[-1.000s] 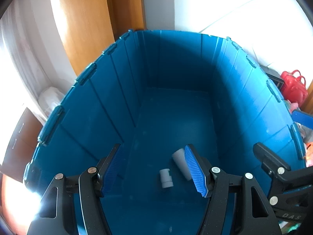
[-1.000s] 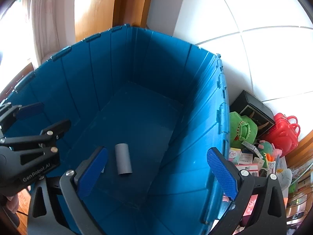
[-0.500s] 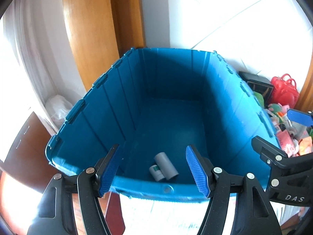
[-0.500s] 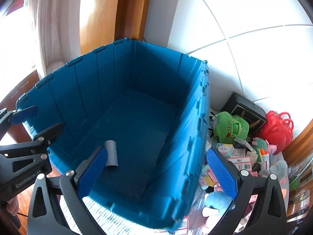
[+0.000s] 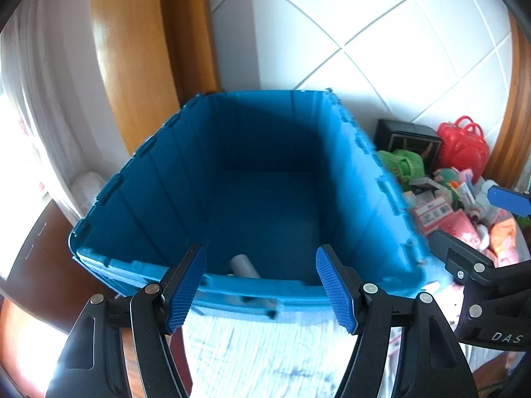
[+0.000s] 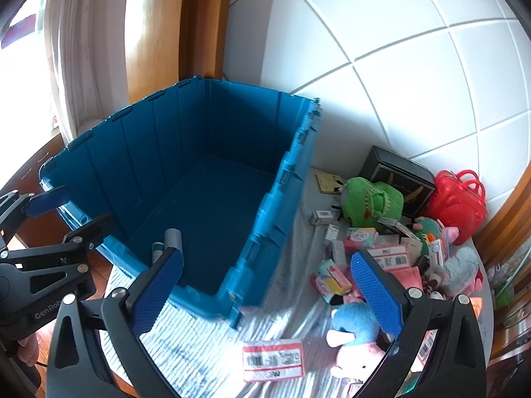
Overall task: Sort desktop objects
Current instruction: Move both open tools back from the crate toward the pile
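A large blue bin [image 5: 232,300] [image 6: 278,182] stands on a white cloth. On its floor, near the front wall, lie a grey tube [image 5: 244,265] [image 6: 173,238] and a small white bottle [image 6: 157,250]. My left gripper [image 5: 262,288] hangs open above the bin's near rim, nothing between its fingers. Also open and holding nothing, my right gripper [image 6: 265,290] hovers over the bin's right front corner. To the right of the bin lies a heap of toys and small packets [image 6: 391,258] [image 5: 458,205].
A green plush [image 6: 370,202], a black box [image 6: 398,172] and a red toy bag [image 6: 459,205] sit by the tiled wall. A blue and pink plush [image 6: 356,335] and a labelled packet [image 6: 273,360] lie on the cloth in front. Wooden furniture stands left of the bin.
Both grippers have pulled back and up out of the bin, so its whole rim and the pile of objects to the right now show. Both stay open.
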Action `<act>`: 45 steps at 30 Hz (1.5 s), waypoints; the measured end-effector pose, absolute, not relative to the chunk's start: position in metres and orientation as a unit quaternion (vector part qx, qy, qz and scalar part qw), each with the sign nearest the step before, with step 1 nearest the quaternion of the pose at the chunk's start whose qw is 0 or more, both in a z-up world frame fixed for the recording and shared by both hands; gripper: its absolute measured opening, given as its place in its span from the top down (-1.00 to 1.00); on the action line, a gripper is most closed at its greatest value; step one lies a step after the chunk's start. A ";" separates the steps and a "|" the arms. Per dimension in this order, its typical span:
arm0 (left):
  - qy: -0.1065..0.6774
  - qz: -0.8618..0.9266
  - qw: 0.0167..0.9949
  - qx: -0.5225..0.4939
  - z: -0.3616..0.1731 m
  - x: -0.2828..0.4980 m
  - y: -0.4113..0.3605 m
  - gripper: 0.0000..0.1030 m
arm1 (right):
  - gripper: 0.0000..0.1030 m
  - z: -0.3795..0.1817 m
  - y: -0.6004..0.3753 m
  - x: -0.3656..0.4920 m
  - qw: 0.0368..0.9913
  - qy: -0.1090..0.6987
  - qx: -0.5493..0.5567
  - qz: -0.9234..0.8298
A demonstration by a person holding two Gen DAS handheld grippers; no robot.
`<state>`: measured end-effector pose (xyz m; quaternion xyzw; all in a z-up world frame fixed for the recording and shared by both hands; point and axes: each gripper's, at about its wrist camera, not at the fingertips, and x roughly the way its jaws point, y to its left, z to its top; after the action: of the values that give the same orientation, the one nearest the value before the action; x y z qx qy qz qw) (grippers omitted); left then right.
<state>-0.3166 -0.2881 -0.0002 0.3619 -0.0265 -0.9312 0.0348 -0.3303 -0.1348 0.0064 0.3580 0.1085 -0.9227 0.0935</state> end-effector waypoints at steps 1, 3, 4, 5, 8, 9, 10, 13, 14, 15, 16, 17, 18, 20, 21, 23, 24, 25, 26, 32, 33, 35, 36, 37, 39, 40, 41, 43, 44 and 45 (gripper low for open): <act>-0.028 -0.932 0.032 0.359 0.001 -0.313 -0.280 -0.34 | -1.00 0.006 -0.127 -0.326 0.092 0.106 0.357 -0.923; -0.028 -0.934 0.025 0.354 0.002 -0.304 -0.263 -0.35 | -1.00 0.006 -0.106 -0.314 0.088 0.097 0.355 -0.926; -0.028 -0.935 0.021 0.353 0.002 -0.300 -0.254 -0.35 | -1.00 0.006 -0.095 -0.308 0.086 0.093 0.354 -0.926; -0.030 -0.935 0.018 0.352 0.001 -0.296 -0.243 -0.35 | -1.00 0.005 -0.084 -0.302 0.084 0.089 0.354 -0.927; -0.038 -0.937 0.009 0.347 -0.003 -0.282 -0.210 -0.35 | -1.00 0.003 -0.048 -0.283 0.074 0.077 0.355 -0.929; -0.040 -0.937 0.002 0.347 -0.005 -0.276 -0.198 -0.35 | -1.00 0.001 -0.034 -0.276 0.069 0.073 0.356 -0.929; -0.039 -0.937 -0.003 0.348 -0.009 -0.271 -0.187 -0.35 | -1.00 -0.001 -0.018 -0.269 0.063 0.068 0.358 -0.929; -0.040 -0.934 -0.015 0.356 -0.022 -0.257 -0.153 -0.35 | -1.00 -0.011 0.022 -0.251 0.050 0.053 0.368 -0.927; -0.041 -0.932 -0.018 0.359 -0.027 -0.252 -0.141 -0.35 | -1.00 -0.017 0.036 -0.246 0.047 0.048 0.372 -0.926; -0.041 -0.931 -0.022 0.363 -0.032 -0.248 -0.130 -0.35 | -1.00 -0.024 0.051 -0.240 0.042 0.043 0.377 -0.924; -0.041 -0.929 -0.027 0.367 -0.040 -0.243 -0.118 -0.35 | -1.00 -0.032 0.064 -0.235 0.037 0.038 0.382 -0.923; -0.041 -0.927 -0.031 0.371 -0.047 -0.239 -0.106 -0.35 | -1.00 -0.040 0.076 -0.230 0.033 0.034 0.388 -0.921; -0.041 -0.925 -0.033 0.376 -0.055 -0.235 -0.097 -0.35 | -1.00 -0.048 0.087 -0.226 0.030 0.031 0.394 -0.918; -0.043 -0.920 -0.041 0.387 -0.070 -0.228 -0.080 -0.35 | -1.00 -0.064 0.107 -0.219 0.023 0.025 0.406 -0.913; -0.046 -0.917 -0.043 0.394 -0.079 -0.226 -0.073 -0.35 | -1.00 -0.071 0.116 -0.215 0.020 0.023 0.411 -0.911; -0.050 -0.910 -0.045 0.408 -0.097 -0.222 -0.061 -0.35 | -1.00 -0.089 0.132 -0.210 0.013 0.014 0.425 -0.905; -0.051 -0.907 -0.044 0.417 -0.107 -0.221 -0.055 -0.35 | -1.00 -0.097 0.140 -0.208 0.010 0.009 0.433 -0.901; -0.052 -0.902 -0.043 0.426 -0.117 -0.222 -0.053 -0.35 | -1.00 -0.105 0.145 -0.206 0.008 0.005 0.438 -0.899; -0.053 -0.898 -0.043 0.435 -0.127 -0.222 -0.051 -0.35 | -1.00 -0.114 0.150 -0.204 0.007 -0.001 0.445 -0.895; -0.069 -0.880 -0.025 0.469 -0.181 -0.226 -0.053 -0.35 | -1.00 -0.161 0.161 -0.205 0.006 -0.027 0.477 -0.879; -0.066 -0.879 -0.022 0.472 -0.189 -0.227 -0.058 -0.35 | -1.00 -0.168 0.157 -0.207 0.009 -0.027 0.480 -0.877; -0.065 -0.876 -0.015 0.477 -0.202 -0.230 -0.067 -0.35 | -1.00 -0.180 0.147 -0.212 0.016 -0.026 0.484 -0.875; -0.067 -0.875 -0.012 0.479 -0.208 -0.232 -0.072 -0.35 | -1.00 -0.186 0.142 -0.216 0.020 -0.027 0.485 -0.874; -0.068 -0.874 -0.009 0.480 -0.214 -0.234 -0.077 -0.35 | -1.00 -0.191 0.135 -0.219 0.024 -0.029 0.485 -0.874; -0.072 -0.871 -0.003 0.486 -0.226 -0.240 -0.089 -0.35 | -1.00 -0.200 0.126 -0.224 0.024 -0.037 0.484 -0.874; -0.073 -0.869 -0.004 0.489 -0.232 -0.243 -0.094 -0.35 | -1.00 -0.203 0.124 -0.225 0.019 -0.044 0.482 -0.875; -0.075 -0.868 -0.008 0.490 -0.236 -0.245 -0.099 -0.35 | -1.00 -0.206 0.121 -0.227 0.014 -0.050 0.480 -0.876; -0.079 -0.867 -0.015 0.492 -0.244 -0.250 -0.105 -0.35 | -1.00 -0.213 0.123 -0.227 0.002 -0.061 0.485 -0.872; -0.082 -0.867 -0.018 0.492 -0.248 -0.252 -0.107 -0.35 | -1.00 -0.219 0.123 -0.226 -0.008 -0.062 0.492 -0.868; -0.082 -0.866 -0.021 0.493 -0.252 -0.254 -0.110 -0.35 | -1.00 -0.224 0.124 -0.226 -0.015 -0.063 0.497 -0.865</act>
<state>-0.2541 -0.1096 -0.2517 0.4935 -0.0816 -0.8656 -0.0213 -0.2258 0.1238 -0.2238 0.4973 -0.0635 -0.8651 -0.0147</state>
